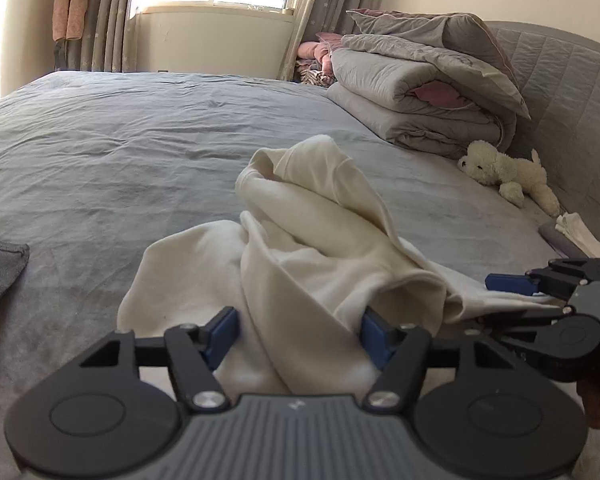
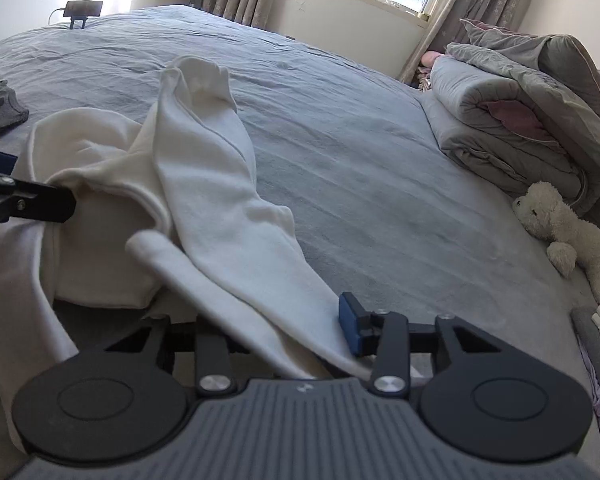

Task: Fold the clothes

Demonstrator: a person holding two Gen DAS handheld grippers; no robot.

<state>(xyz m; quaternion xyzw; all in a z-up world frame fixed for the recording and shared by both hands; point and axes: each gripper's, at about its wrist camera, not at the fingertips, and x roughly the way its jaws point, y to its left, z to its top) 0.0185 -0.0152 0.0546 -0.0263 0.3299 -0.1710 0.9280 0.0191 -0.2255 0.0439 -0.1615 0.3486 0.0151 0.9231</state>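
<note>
A crumpled cream-white garment (image 1: 312, 248) lies in a heap on the grey bed (image 1: 140, 140); it also shows in the right wrist view (image 2: 204, 184). My left gripper (image 1: 298, 336) is open, its blue pads wide apart with a fold of the garment lying between them. My right gripper (image 2: 276, 328) is open too; a strip of the garment drapes across it and hides the left pad. The right gripper shows at the right edge of the left wrist view (image 1: 540, 292), at the garment's edge.
A folded grey duvet and pillow (image 1: 428, 92) are stacked at the headboard (image 1: 572, 92). A white plush dog (image 1: 508, 174) lies beside them. Grey clothing (image 1: 0, 272) lies at the left. Small folded items (image 1: 576, 236) sit at the bed's right edge.
</note>
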